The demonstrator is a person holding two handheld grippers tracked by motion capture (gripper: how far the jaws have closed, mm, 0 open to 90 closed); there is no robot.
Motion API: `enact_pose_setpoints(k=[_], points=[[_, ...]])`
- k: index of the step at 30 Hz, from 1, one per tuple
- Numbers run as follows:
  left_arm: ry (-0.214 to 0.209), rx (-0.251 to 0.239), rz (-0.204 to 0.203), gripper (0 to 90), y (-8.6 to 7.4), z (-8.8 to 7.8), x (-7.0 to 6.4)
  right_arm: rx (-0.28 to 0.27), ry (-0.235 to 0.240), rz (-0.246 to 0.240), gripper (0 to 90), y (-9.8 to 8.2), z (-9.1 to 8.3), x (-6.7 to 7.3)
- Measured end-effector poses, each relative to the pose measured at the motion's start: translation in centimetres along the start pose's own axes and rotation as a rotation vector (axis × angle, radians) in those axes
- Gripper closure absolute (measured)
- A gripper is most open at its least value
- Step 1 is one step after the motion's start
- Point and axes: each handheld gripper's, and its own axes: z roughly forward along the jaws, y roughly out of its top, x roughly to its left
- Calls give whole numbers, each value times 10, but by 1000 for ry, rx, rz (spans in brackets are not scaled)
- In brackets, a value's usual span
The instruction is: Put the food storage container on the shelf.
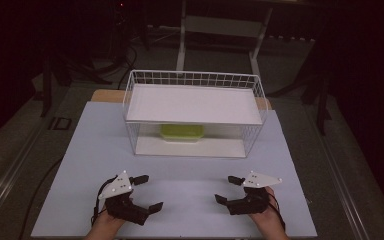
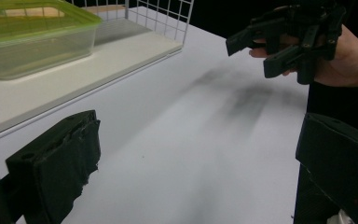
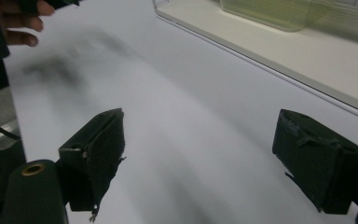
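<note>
On the pale grey tabletop (image 1: 80, 165) stands a white wire-mesh rack (image 1: 195, 80) with two flat white shelves, and a clear plastic box with a lime-green lid (image 1: 182, 132) sits on the lower shelf, under the upper one. Near the tabletop's front edge, well apart from the rack, the left claw (image 1: 147, 192) and the right claw (image 1: 228, 189) point toward each other. Each has its jaws spread wide, gripping nothing.

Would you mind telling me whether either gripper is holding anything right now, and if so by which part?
Nothing is held. The left gripper and the right gripper both stand open above the white table, well short of the green-lidded container in the wire basket.
</note>
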Motion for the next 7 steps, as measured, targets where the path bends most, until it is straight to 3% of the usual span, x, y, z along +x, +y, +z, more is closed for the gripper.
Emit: enact_pose_setpoints(k=[7], points=[[-11, 3, -10, 5, -2, 2, 0, -2, -8, 11, 169, -1, 0, -5]])
